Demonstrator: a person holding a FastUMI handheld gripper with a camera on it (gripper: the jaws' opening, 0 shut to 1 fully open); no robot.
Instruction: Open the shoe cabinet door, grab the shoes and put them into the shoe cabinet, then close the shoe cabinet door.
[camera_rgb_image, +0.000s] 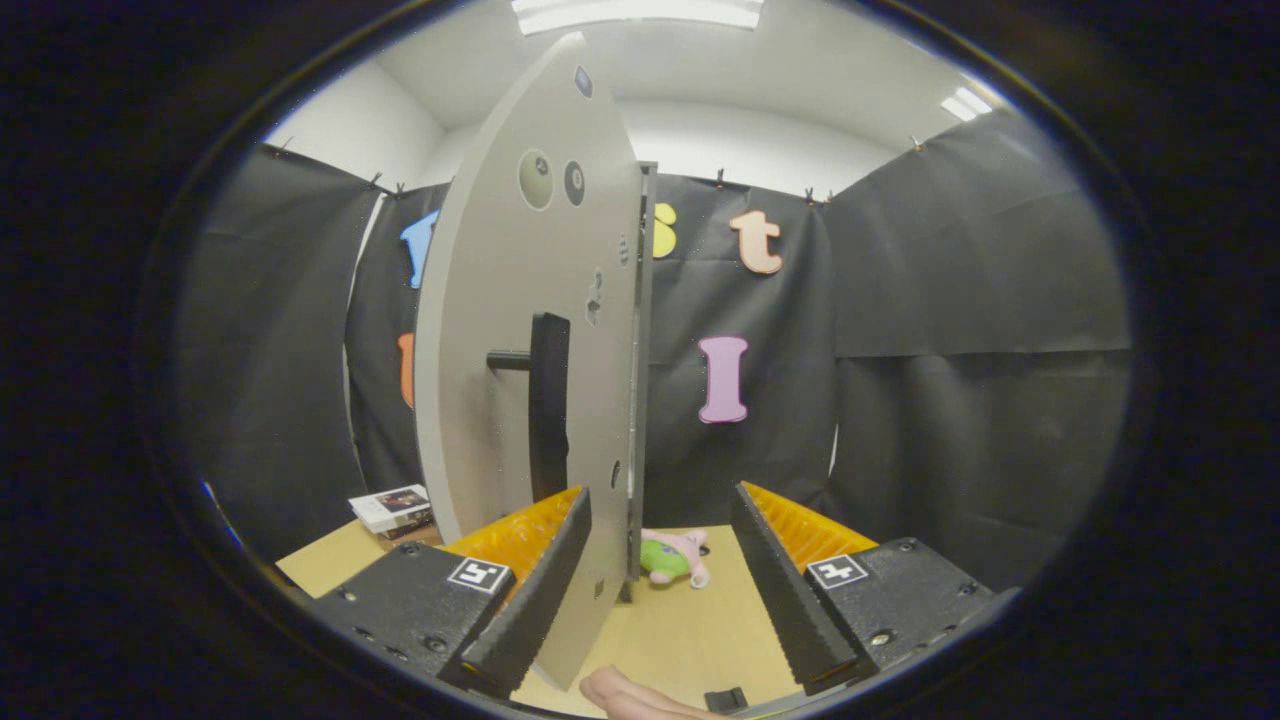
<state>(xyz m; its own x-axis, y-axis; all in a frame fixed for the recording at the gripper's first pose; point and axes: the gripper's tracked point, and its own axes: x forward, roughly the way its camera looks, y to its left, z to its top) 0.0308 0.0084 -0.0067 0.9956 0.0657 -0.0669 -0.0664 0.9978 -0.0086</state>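
Observation:
The grey shoe cabinet door stands swung open, nearly edge-on to me, rising tall just ahead of the fingers. Its black bar handle sticks out from the face on a short post, right above my left finger. My gripper is open, with a wide gap between the ribbed black pads. The door's free edge and lower corner reach down into that gap, close beside the left finger. The right finger stands apart from the door. Neither pad presses on anything.
The wooden table lies beneath the fingers. On it beyond the door's edge lies a small pink and green plush toy. A stack of booklets sits far left. A person's fingertip shows below.

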